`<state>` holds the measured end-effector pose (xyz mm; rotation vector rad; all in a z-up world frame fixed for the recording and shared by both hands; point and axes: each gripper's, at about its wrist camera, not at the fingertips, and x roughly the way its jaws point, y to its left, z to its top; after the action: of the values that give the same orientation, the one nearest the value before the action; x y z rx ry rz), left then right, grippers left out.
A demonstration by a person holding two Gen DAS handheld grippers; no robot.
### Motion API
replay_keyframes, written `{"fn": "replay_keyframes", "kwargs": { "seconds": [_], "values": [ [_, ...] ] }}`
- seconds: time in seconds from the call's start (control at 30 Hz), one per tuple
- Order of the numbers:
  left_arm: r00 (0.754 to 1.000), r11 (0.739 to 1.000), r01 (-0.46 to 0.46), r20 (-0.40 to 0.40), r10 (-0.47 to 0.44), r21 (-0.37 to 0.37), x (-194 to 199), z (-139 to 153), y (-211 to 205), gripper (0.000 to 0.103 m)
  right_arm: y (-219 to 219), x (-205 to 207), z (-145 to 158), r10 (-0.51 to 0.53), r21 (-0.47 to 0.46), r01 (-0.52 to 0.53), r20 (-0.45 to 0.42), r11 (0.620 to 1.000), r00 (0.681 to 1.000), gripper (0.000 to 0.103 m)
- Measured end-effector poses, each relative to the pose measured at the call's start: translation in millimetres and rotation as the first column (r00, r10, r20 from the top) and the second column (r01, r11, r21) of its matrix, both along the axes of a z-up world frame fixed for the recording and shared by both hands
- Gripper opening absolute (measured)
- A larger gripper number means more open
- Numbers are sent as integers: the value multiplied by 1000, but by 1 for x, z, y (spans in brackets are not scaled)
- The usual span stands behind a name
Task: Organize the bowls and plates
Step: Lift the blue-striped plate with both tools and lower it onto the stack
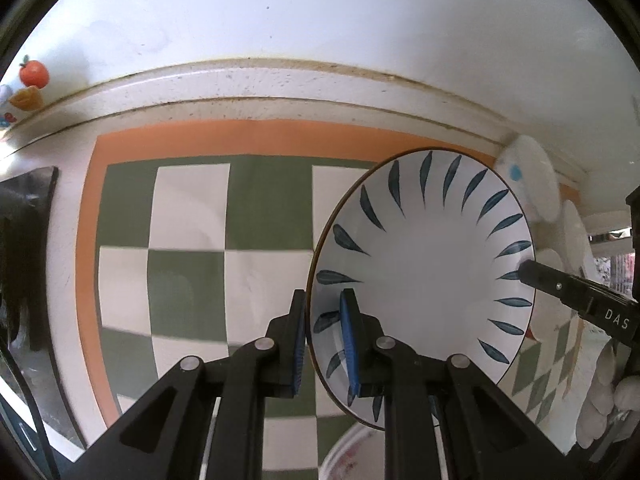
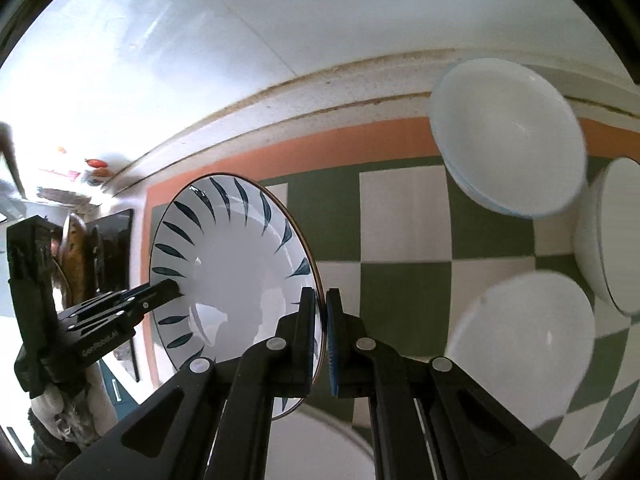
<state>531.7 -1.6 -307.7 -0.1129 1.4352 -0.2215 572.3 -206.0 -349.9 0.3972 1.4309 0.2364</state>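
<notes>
Blue leaf strokes ring the rim of the plate (image 1: 424,276), a deep white one that both grippers hold at once. The left gripper (image 1: 326,344) is clamped on its near edge, one pad inside the rim and one outside. The right gripper (image 2: 321,332) pinches the opposite edge the same way, and its black tip shows across the plate in the left view. The plate sits tilted above the checked mat (image 1: 188,264), clear of it as far as I can judge.

Taking the plate as the landmark: three white bowls stand to its right on the mat, one (image 2: 508,136) toward the wall, one (image 2: 528,344) nearer the camera and one (image 2: 612,236) at the far right edge. Directly under the plate, at the bottom of both views, another pale round dish (image 2: 316,448) peeks out; whether it is a plate or a bowl I cannot tell.

The sorting looks partly done: the bowls are grouped loosely but not stacked, and this plate has yet to be set down. I judge placing it and nesting the bowls remain.
</notes>
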Motion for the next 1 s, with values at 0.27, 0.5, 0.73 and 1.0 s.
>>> {"fn": "replay_keyframes", "kwargs": {
  "seconds": [0.27, 0.5, 0.73, 1.0],
  "values": [
    [999, 1000, 29, 22, -29, 0, -46, 15, -3, 14, -14, -60, 30, -3, 13, 3, 21, 1000, 1000, 7],
    [997, 997, 70, 24, -71, 11, -89, 17, -5, 14, -17, -115, 33, -15, 39, 15, 9, 999, 1000, 7],
    [995, 995, 99, 4, -99, 23, -120, 10, -11, 14, -20, -159, 19, -31, 64, 33, -25, 997, 999, 7],
    [990, 990, 135, -37, -134, 35, -139, -10, -22, 14, -29, -194, -6, -62, 73, 67, -75, 995, 995, 7]
  ]
}}
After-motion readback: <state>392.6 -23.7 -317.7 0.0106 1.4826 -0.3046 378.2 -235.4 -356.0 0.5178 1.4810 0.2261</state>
